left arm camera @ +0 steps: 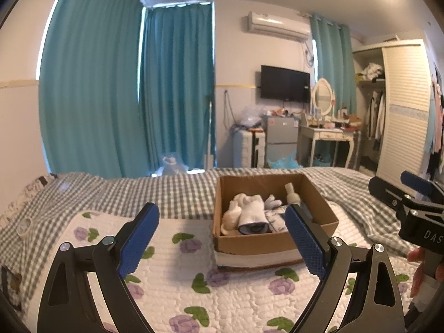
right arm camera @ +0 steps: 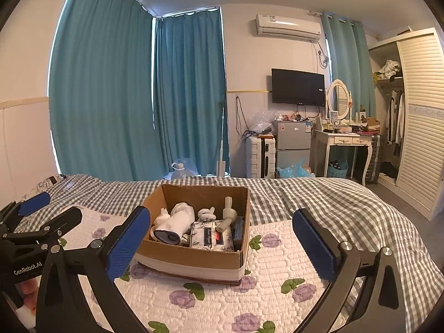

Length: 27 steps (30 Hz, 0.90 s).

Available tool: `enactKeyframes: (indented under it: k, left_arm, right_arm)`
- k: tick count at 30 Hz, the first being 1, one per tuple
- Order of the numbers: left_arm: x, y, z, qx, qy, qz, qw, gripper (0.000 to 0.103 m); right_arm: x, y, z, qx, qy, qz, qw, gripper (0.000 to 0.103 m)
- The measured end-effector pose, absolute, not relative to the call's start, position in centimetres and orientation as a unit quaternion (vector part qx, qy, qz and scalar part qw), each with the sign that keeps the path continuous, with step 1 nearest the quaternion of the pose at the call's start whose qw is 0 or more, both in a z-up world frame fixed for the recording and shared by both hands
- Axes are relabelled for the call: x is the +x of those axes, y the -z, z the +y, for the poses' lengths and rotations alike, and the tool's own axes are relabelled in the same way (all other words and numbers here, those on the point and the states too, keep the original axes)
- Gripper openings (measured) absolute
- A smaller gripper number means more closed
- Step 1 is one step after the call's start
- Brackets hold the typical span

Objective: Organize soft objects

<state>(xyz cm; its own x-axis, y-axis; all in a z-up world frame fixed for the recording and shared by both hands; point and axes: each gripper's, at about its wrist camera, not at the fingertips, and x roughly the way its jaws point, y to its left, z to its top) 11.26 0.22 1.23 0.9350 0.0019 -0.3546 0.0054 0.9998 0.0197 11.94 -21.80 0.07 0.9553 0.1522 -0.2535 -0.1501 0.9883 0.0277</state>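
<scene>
An open cardboard box (right arm camera: 191, 258) sits on a white quilted floral mat (right arm camera: 222, 305) on the bed. Inside lie a rolled white sock (right arm camera: 177, 222), a floral tissue pack (right arm camera: 211, 236), a white bottle (right arm camera: 229, 216) and a coiled white item (right arm camera: 206, 213). My right gripper (right arm camera: 222, 244) is open, close in front of the box, and holds nothing. My left gripper (left arm camera: 222, 238) is open and empty too, in front of the box (left arm camera: 249, 245) and slightly to its left; the sock roll (left arm camera: 251, 213) shows between its fingers. Each gripper appears at the edge of the other's view.
A grey checked sheet (right arm camera: 319, 202) covers the bed beyond the mat. A small round white object (left arm camera: 25, 226) lies at the bed's left. Past the bed stand teal curtains (right arm camera: 111, 97), a white suitcase (right arm camera: 260, 155), a small fridge (right arm camera: 292, 144), a dressing table (right arm camera: 347, 141) and an open wardrobe (right arm camera: 416, 116).
</scene>
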Motion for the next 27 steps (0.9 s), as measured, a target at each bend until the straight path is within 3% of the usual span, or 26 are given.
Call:
enactKeyframes:
  k: [27]
  left_arm:
    - [11.03,-1.26,-0.01,0.007,-0.003,0.183,0.983,0.093]
  right_arm:
    - [12.19,0.43,-21.21,0.002,-0.078,0.137,0.987,0.103]
